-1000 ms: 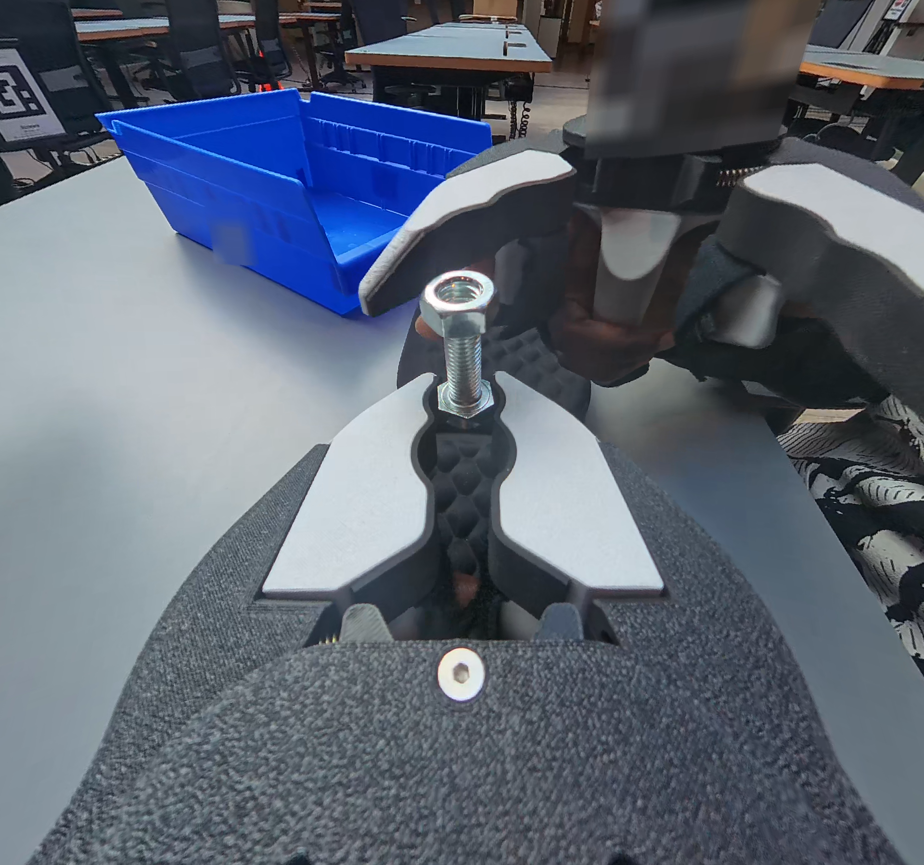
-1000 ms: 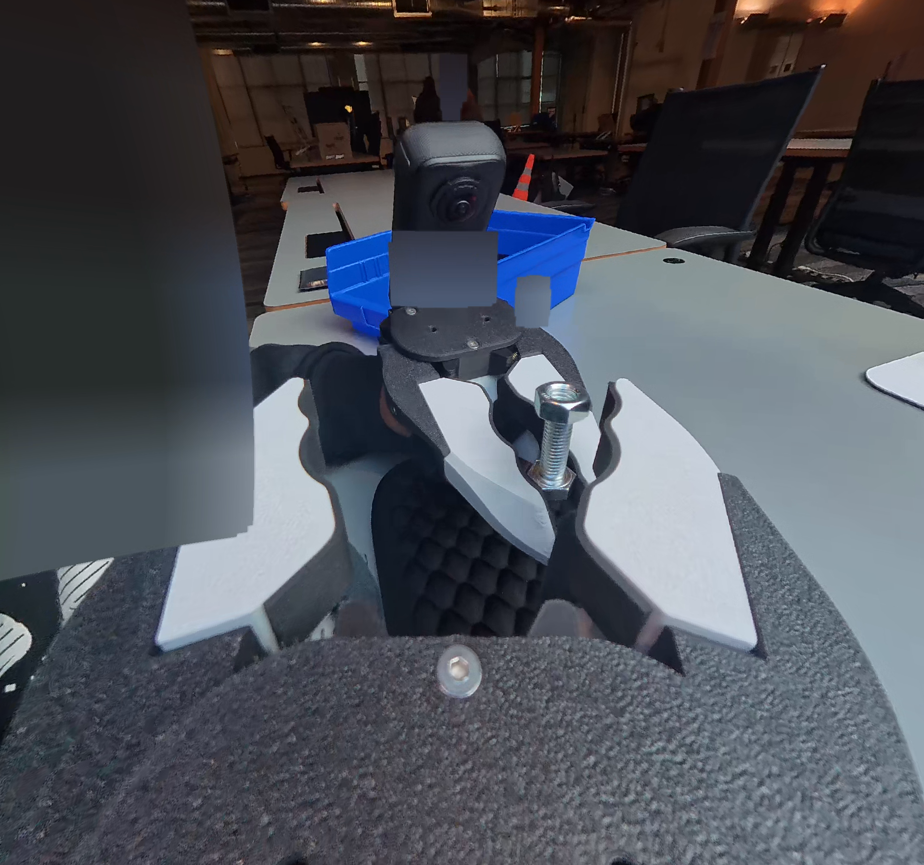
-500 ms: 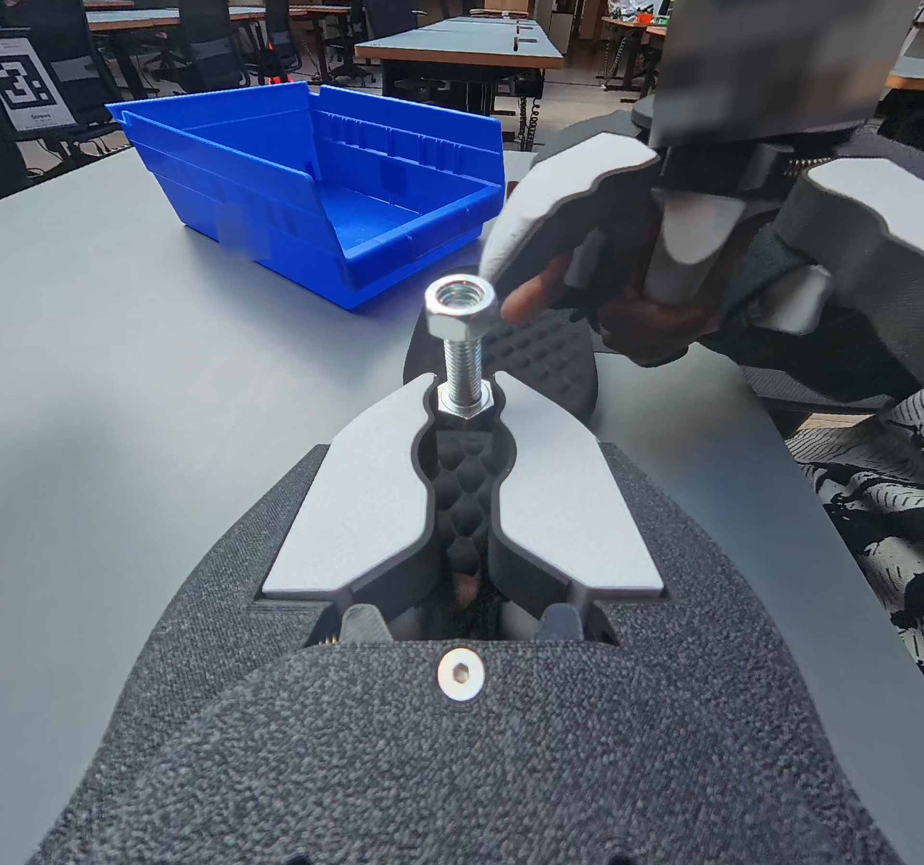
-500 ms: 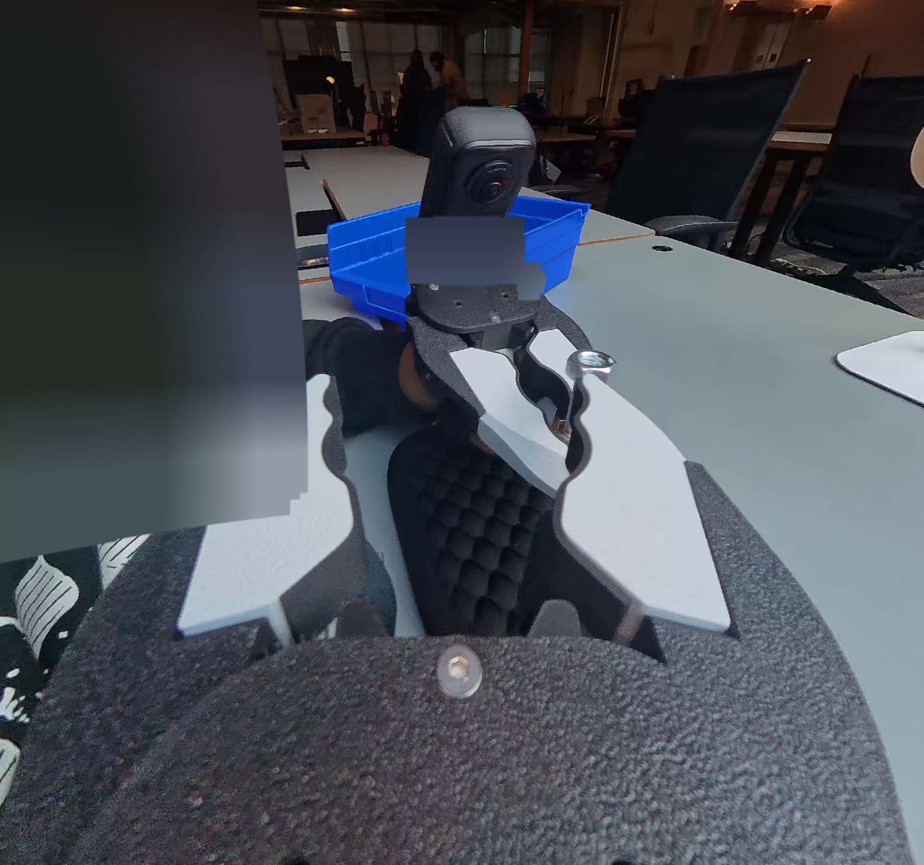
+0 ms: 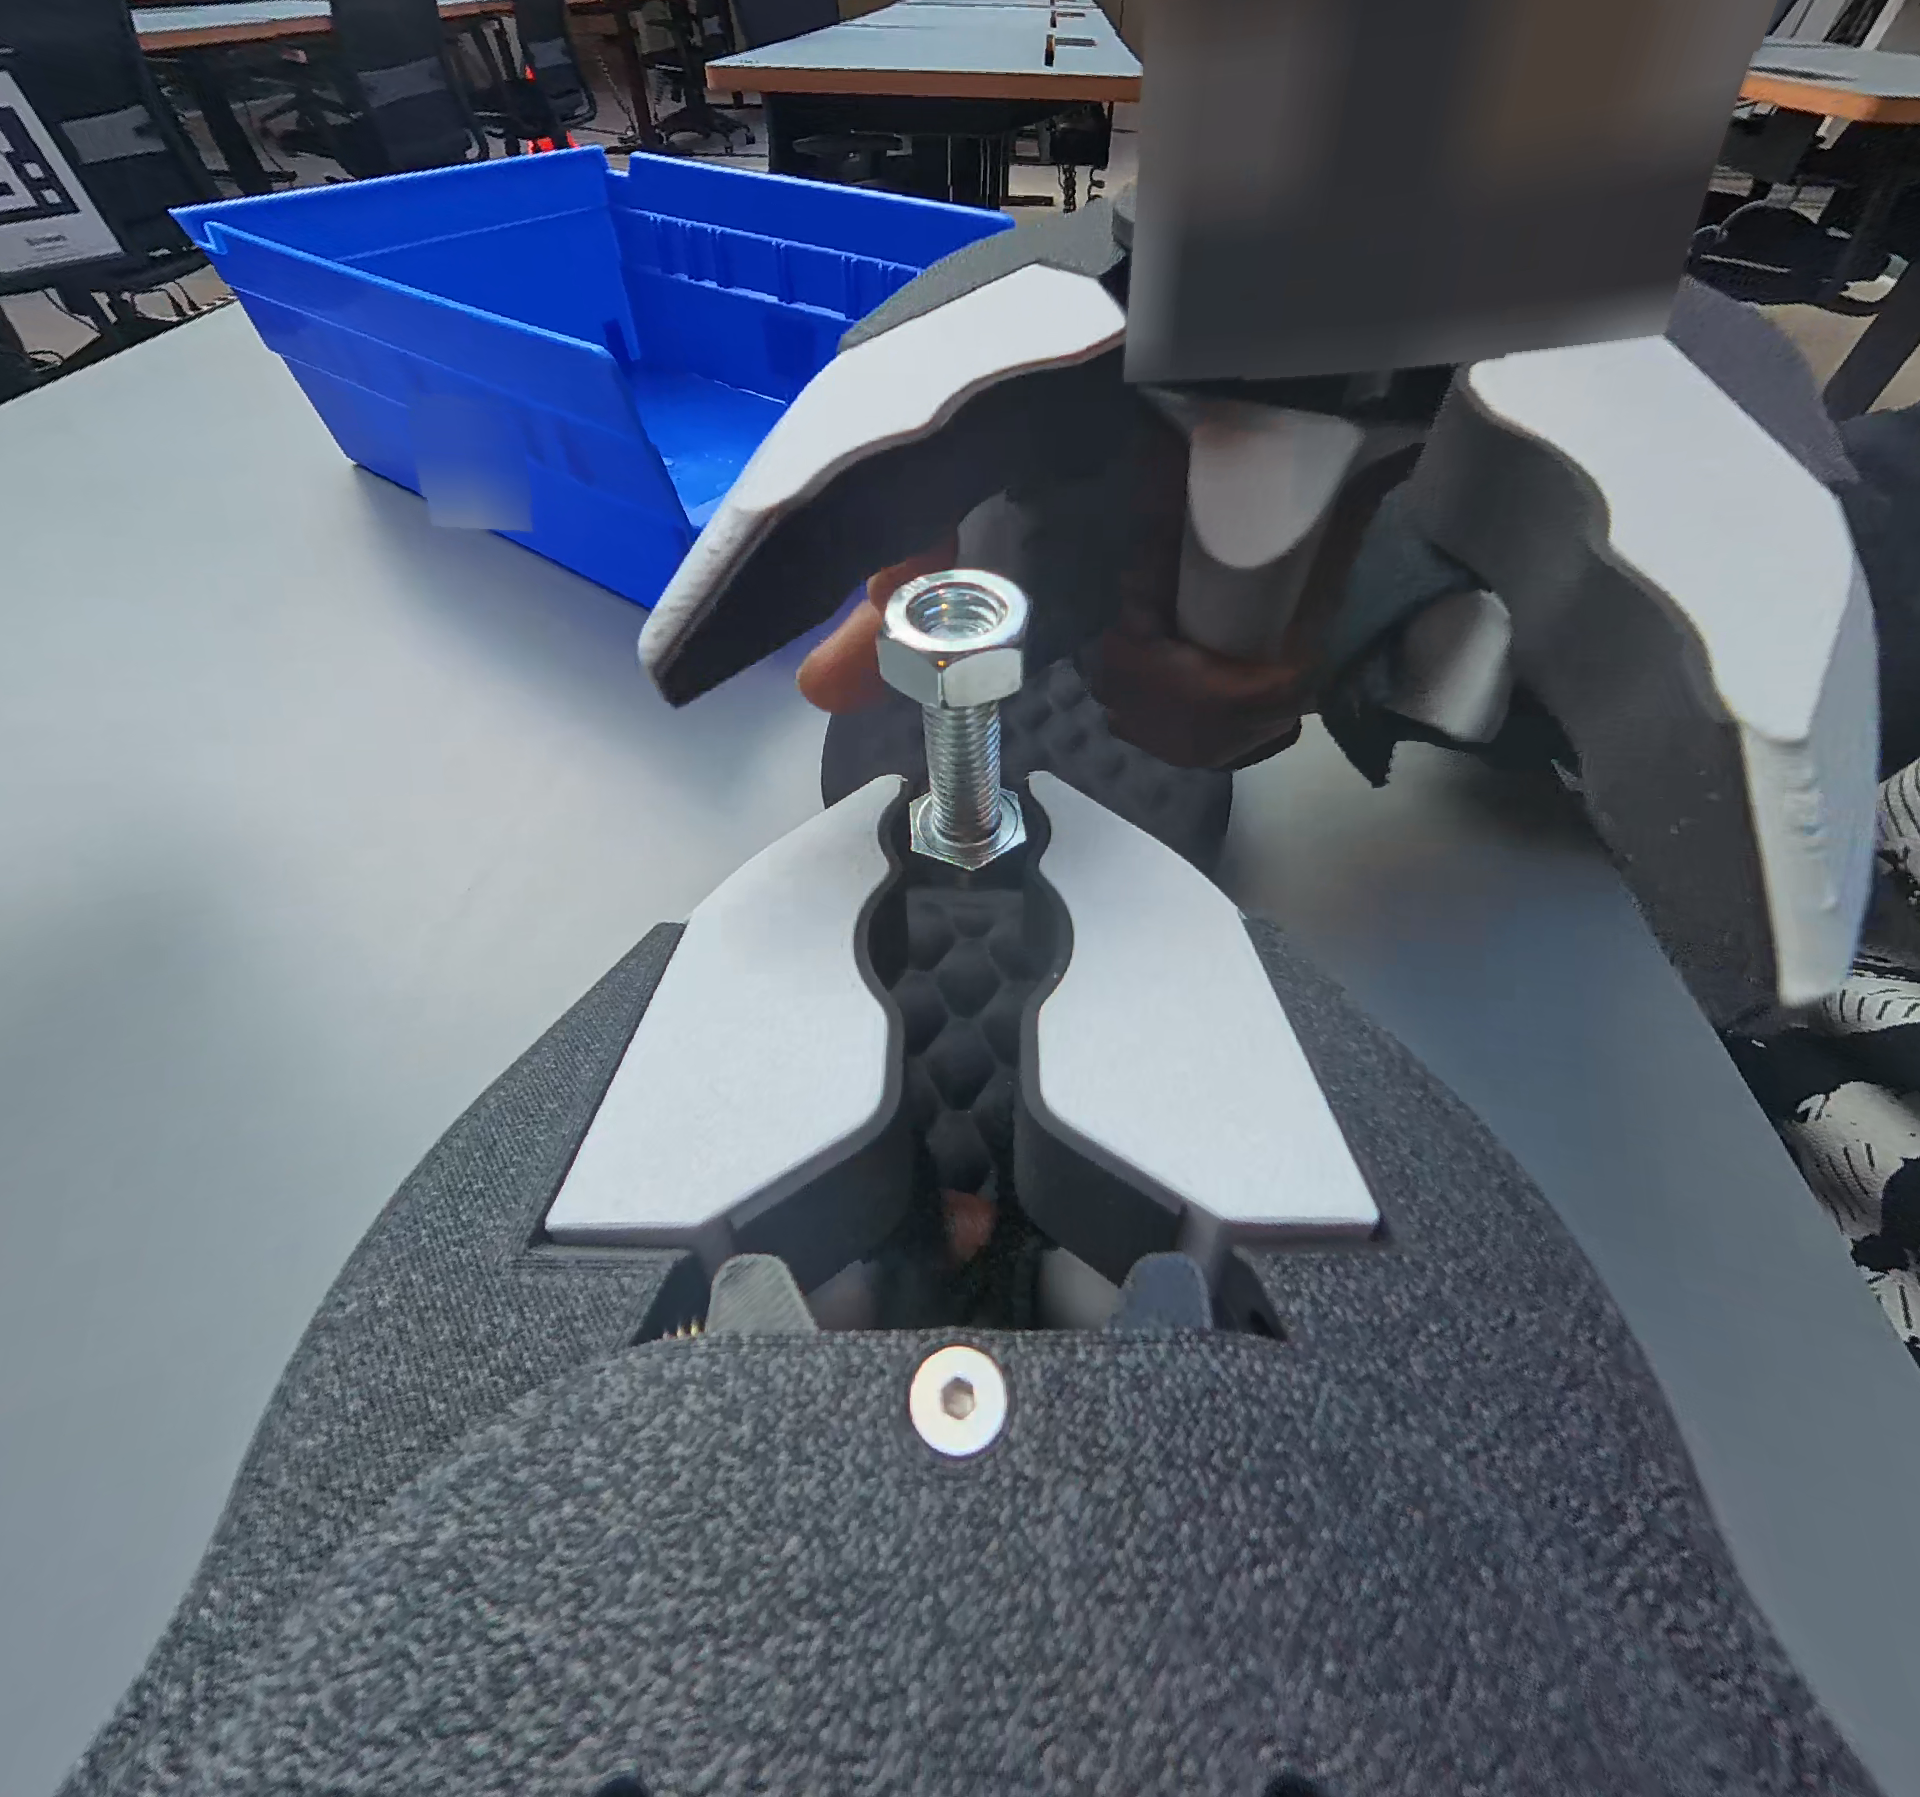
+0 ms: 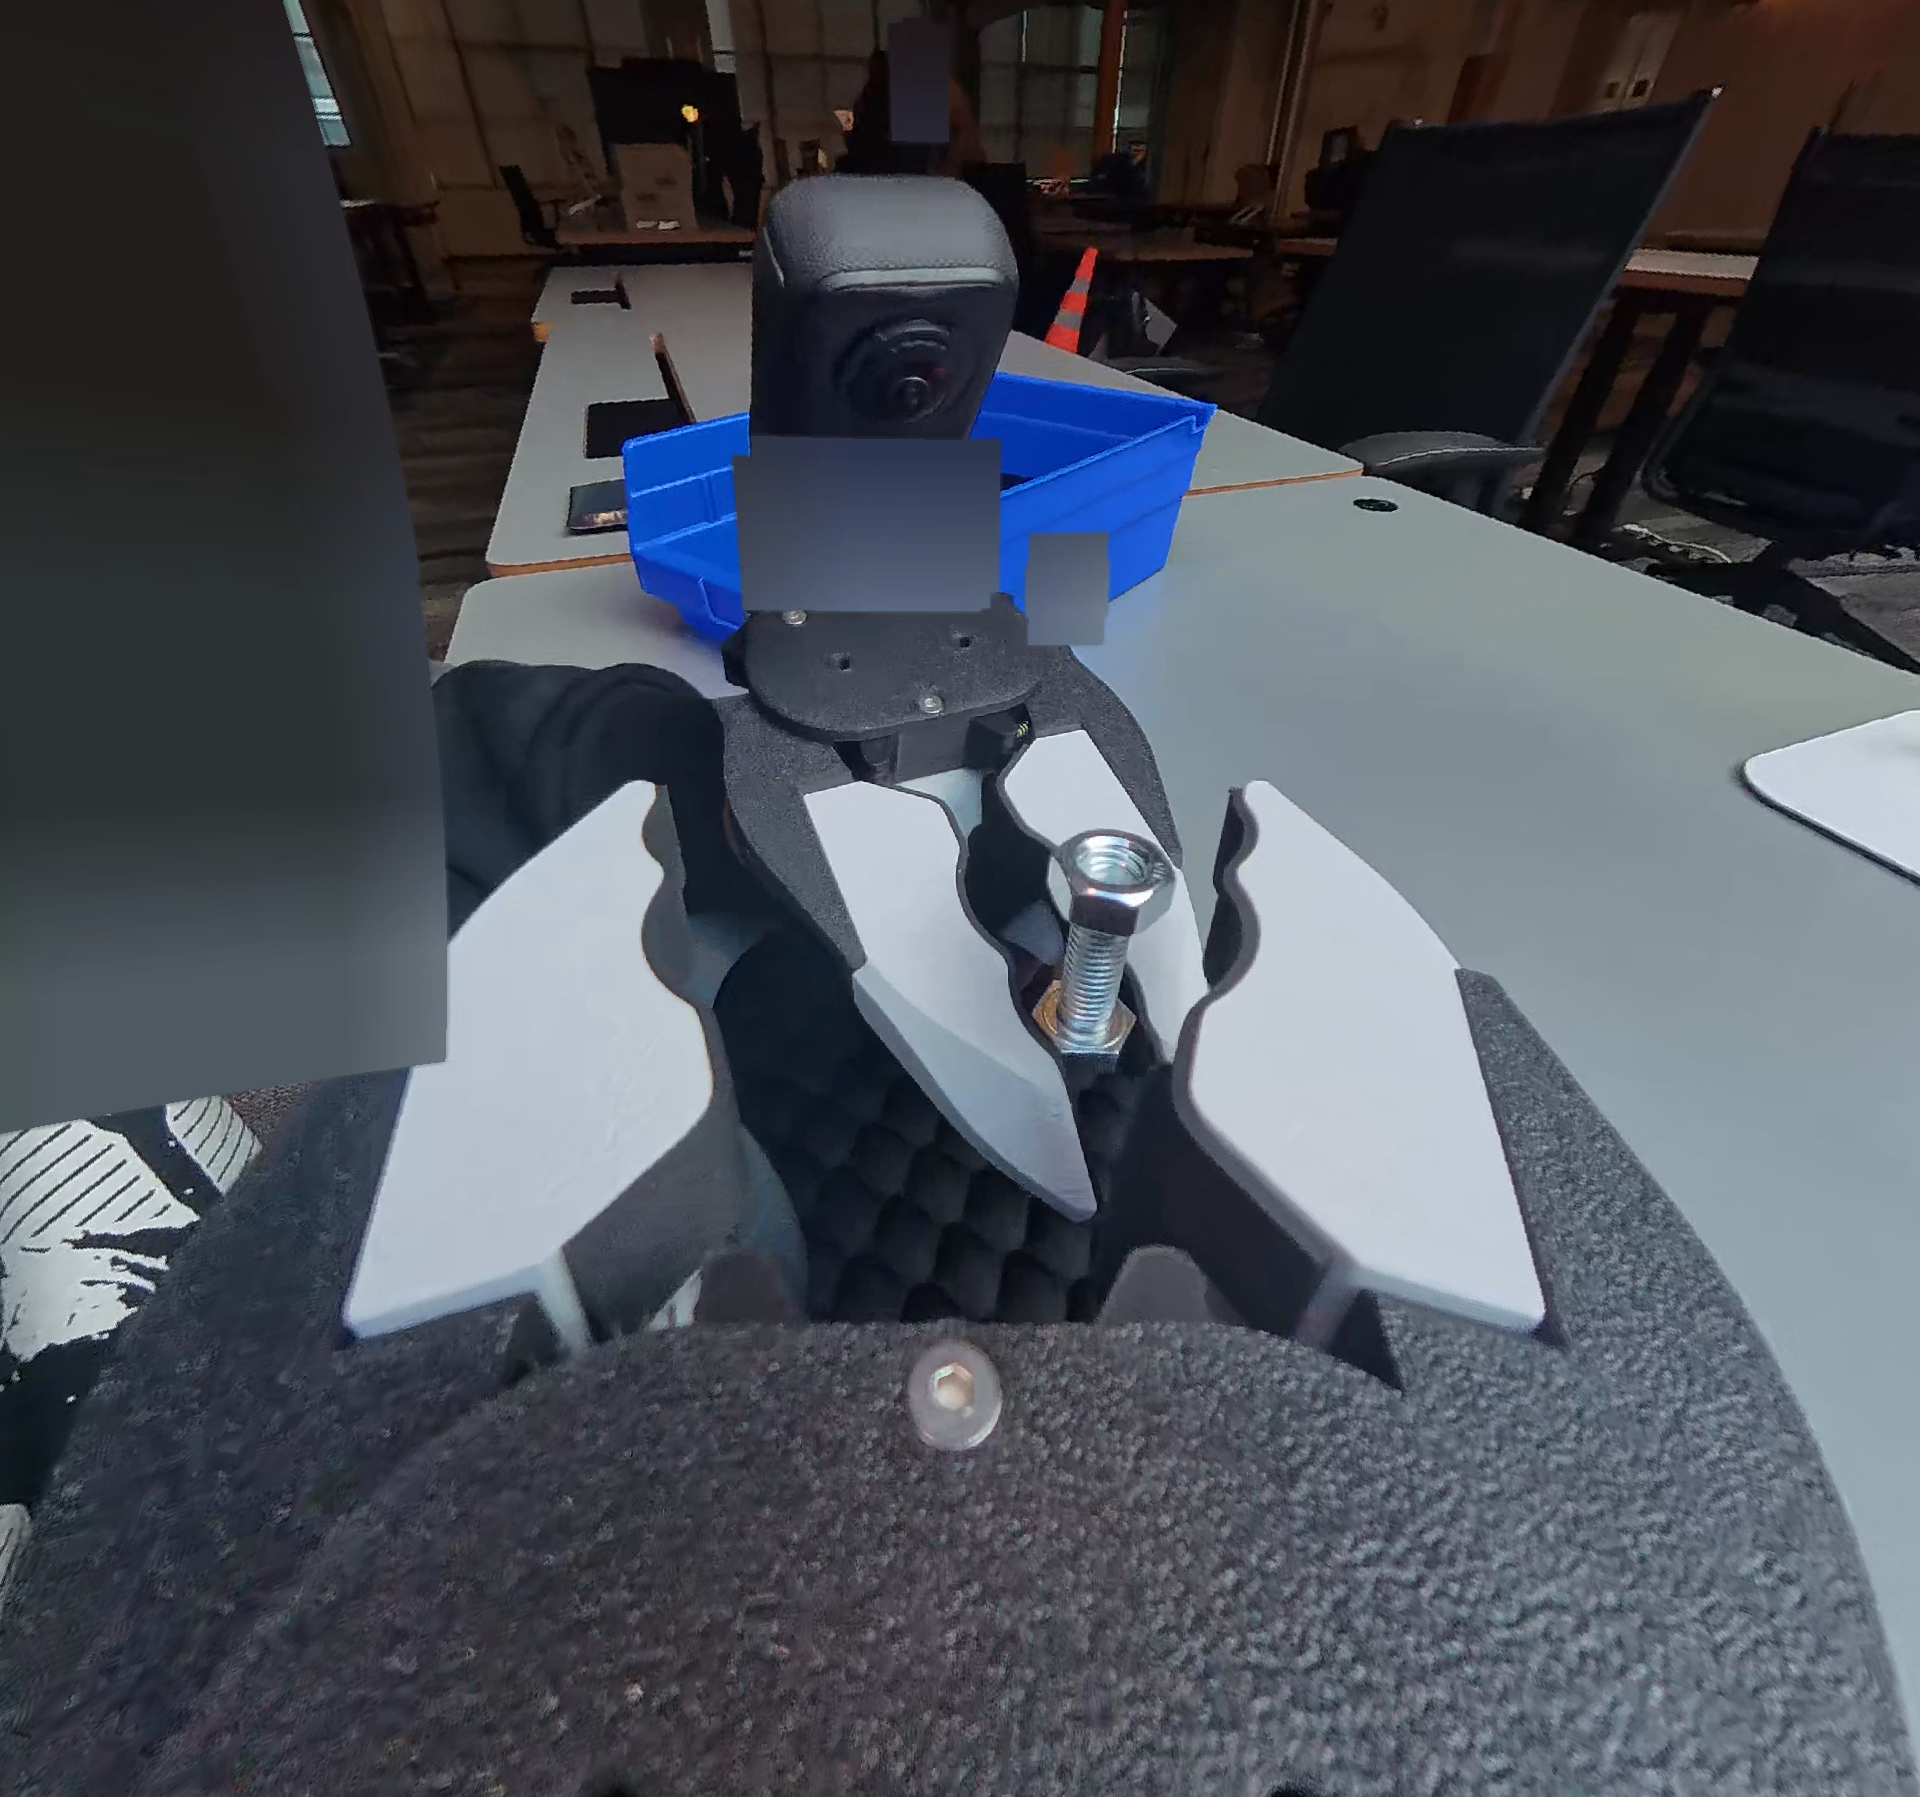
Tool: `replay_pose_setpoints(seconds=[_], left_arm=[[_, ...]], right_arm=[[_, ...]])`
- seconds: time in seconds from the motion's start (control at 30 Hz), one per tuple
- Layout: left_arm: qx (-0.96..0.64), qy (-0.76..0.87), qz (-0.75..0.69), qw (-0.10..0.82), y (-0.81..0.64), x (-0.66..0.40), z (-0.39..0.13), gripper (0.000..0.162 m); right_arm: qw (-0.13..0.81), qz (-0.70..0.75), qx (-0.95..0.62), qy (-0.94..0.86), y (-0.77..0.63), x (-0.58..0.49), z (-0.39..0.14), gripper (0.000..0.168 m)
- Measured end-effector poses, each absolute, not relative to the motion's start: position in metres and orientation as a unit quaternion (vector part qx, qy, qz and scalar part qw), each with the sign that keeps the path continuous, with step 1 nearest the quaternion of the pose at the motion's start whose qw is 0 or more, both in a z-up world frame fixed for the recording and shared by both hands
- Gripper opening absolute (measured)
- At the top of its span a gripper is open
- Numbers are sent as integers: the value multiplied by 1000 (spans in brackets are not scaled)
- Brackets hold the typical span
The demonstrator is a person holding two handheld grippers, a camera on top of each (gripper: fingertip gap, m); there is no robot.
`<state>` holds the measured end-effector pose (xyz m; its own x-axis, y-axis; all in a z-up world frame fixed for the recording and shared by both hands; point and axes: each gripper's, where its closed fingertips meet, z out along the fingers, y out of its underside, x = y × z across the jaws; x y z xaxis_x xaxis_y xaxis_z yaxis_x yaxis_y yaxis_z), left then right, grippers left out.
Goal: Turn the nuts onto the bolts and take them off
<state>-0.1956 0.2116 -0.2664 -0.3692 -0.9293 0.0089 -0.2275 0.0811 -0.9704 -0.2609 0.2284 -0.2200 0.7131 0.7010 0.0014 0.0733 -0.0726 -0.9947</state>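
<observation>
1 nut (image 5: 952, 644) tops bolt (image 5: 962, 779) in left tongs (image 5: 966, 817).

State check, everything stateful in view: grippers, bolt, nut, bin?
left gripper: shut on the bolt's head, holding it upright.
right gripper: open, fingers either side of the bolt, touching nothing.
bolt: upright, thread exposed.
nut: at the bolt's top end, barely threaded on.
blue bin: on the table, open-topped; visible part holds nothing.
</observation>
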Motion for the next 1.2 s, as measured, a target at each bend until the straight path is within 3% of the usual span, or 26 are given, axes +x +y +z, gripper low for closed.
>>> replay_pose_setpoints(seconds=[0.37, 0.47, 0.53, 0.83, 1.2], left_arm=[[-453, 642, -514, 344, 215, -195, -266, 17], [-454, 640, -516, 344, 215, -195, -265, 17], [-454, 640, -516, 344, 215, -195, -265, 17], [-450, 644, -514, 344, 214, -196, -265, 17], [-449, 647, -514, 342, 213, -196, -266, 17]], right_arm=[[629, 246, -689, -261, 204, -249, -220, 82], [631, 248, -684, -268, 189, -249, -220, 64], [639, 231, -684, -266, 188, -244, -220, 61], [620, 231, -698, -273, 219, -251, -227, 95], [620, 236, -686, -298, 227, -265, -222, 91]])
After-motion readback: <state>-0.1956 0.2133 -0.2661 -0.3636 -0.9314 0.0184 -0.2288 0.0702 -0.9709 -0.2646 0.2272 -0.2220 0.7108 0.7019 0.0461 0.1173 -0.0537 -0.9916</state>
